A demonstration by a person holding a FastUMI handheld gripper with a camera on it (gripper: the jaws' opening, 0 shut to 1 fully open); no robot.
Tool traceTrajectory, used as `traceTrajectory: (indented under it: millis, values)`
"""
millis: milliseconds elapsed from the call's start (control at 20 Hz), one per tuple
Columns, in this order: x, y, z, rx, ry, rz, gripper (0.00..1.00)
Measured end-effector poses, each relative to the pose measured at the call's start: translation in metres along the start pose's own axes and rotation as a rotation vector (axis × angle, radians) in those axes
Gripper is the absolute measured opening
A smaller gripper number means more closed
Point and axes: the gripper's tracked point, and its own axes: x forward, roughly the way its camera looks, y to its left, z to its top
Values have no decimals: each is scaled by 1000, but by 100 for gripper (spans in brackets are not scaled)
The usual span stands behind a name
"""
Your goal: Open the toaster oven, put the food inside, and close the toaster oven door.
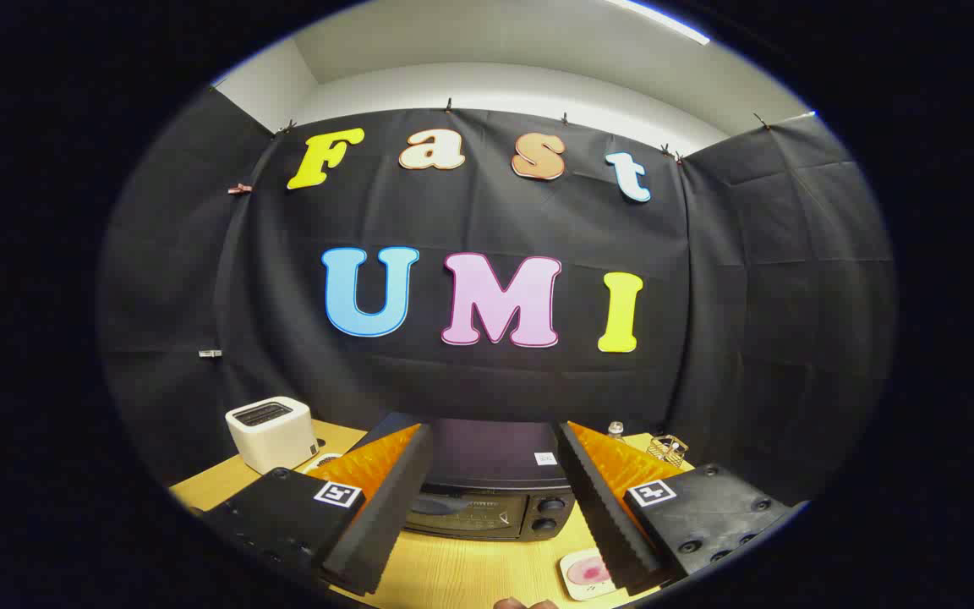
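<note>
In the gripper view, the hand-held gripper [487,499] is held above a wooden worktop [470,575] with its two fingers [385,507] spread wide apart, nothing between them and nothing touching either pad. The fingers are dark with a ribbed inner face and orange backing, and each carries a small black-and-white marker on its base.

Just beyond the fingers, framed in the gap between them, stands the toaster oven [491,491], a black box with its glass door shut and two round knobs on its right-hand side. Its top carries a small white label.

Near the right finger, on the worktop in front of the oven, lies a small white plate [584,573] with a pinkish piece of food [590,573] on it; the finger covers part of the plate.

Beyond the left finger and beside the oven sits a white toaster [271,433]. Behind the right finger, at the back of the worktop, are a few small items too small to make out.
</note>
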Motion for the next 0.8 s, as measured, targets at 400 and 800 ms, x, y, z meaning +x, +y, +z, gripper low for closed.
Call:
traceTrajectory:
  millis: [400,800]
  values:
    - [3,7,-4,-27,7,27,98]
    - [4,9,-12,-30,27,25,98]
